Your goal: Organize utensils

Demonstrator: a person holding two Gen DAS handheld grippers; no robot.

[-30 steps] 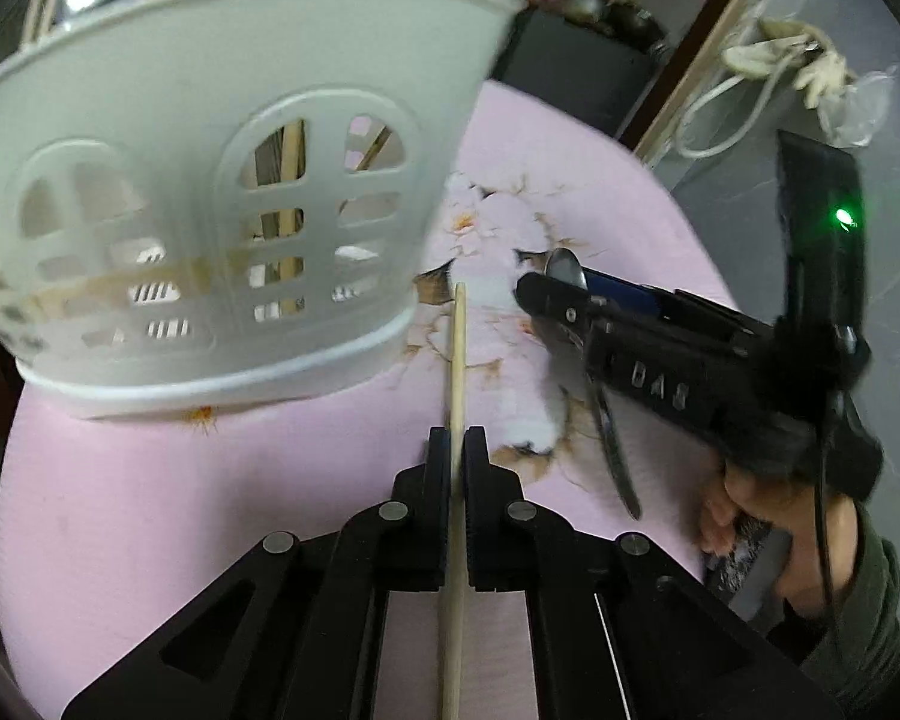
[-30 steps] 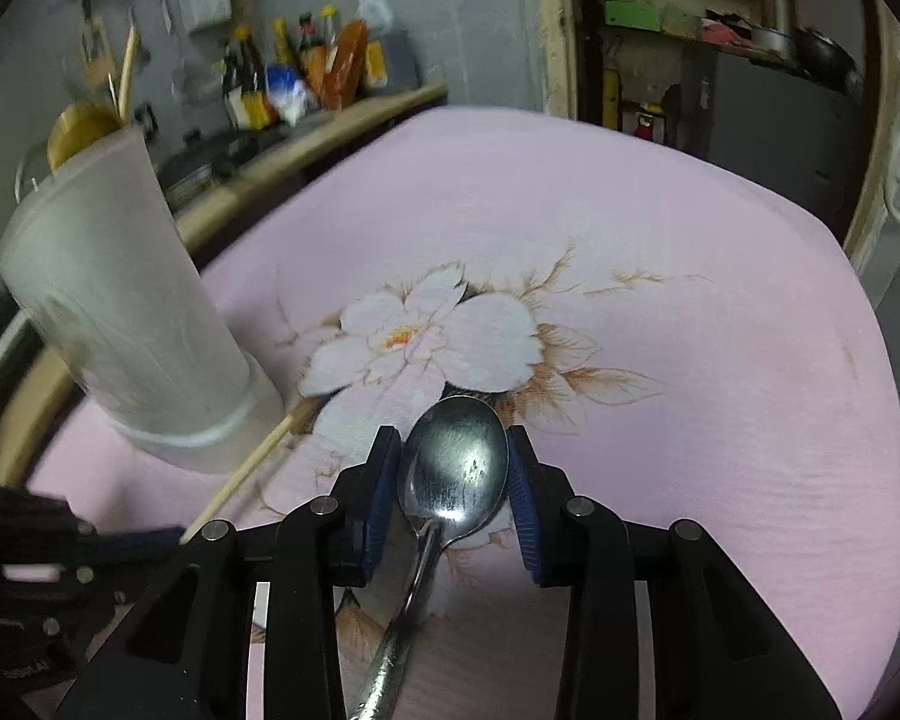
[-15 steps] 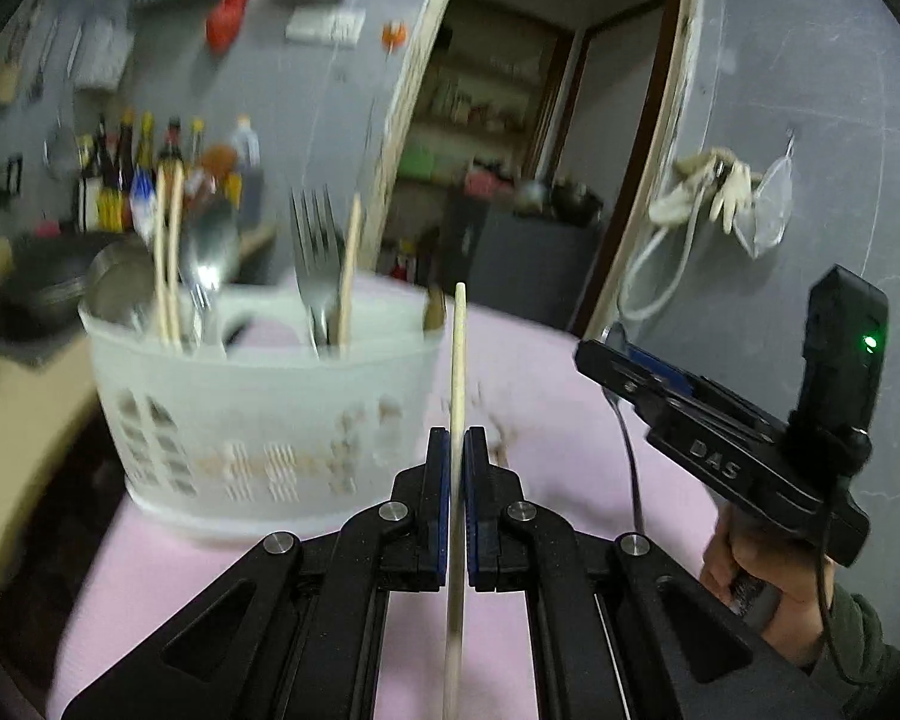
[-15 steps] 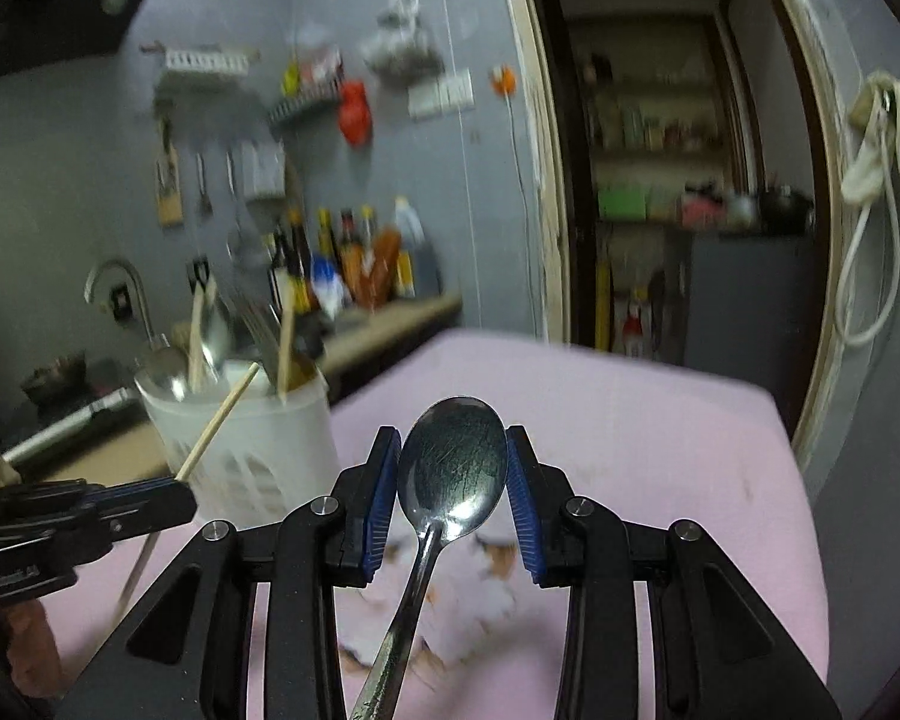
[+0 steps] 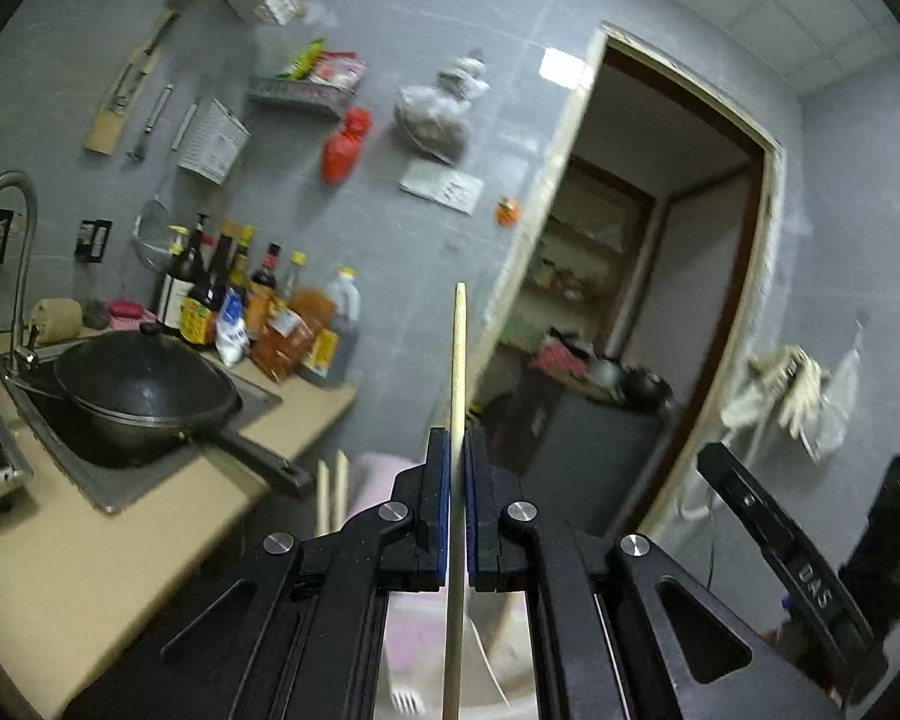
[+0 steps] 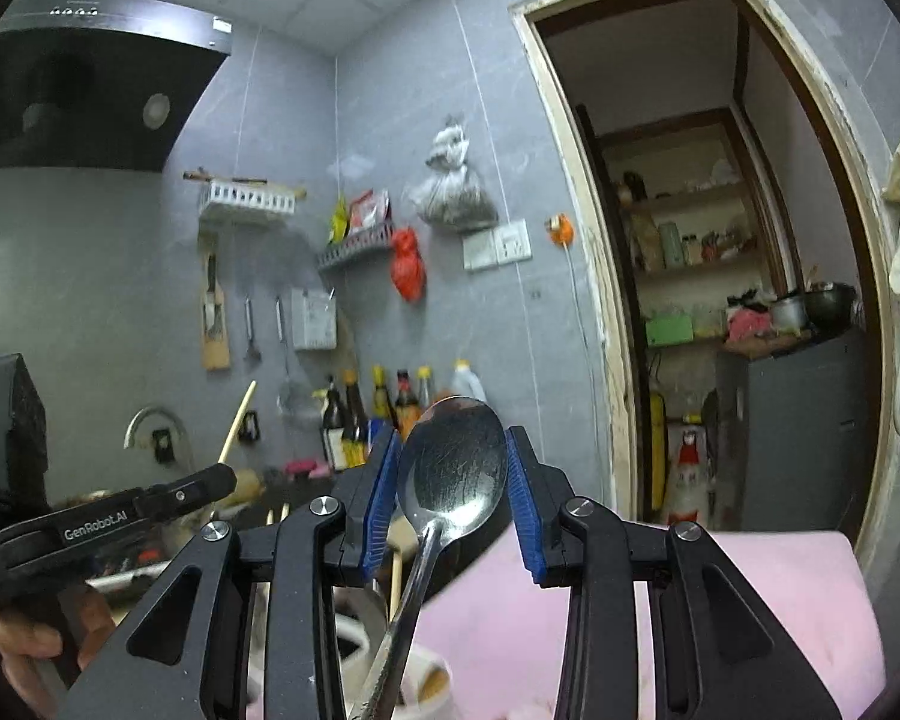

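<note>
Kitchen; left hand-held gripper [image 6: 198, 489] reads "GenRobot.AI".

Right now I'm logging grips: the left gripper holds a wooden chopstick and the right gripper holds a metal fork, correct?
Not quite. The right gripper holds a metal spoon, not a fork, as the right wrist view shows. The left gripper does hold a wooden chopstick.

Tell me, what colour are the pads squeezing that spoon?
Blue pads on black fingers, seen best in the right wrist view, either side of the spoon.

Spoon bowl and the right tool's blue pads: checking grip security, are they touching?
Touching. The right wrist view shows the spoon bowl pinched on both edges by the blue pads.
</note>
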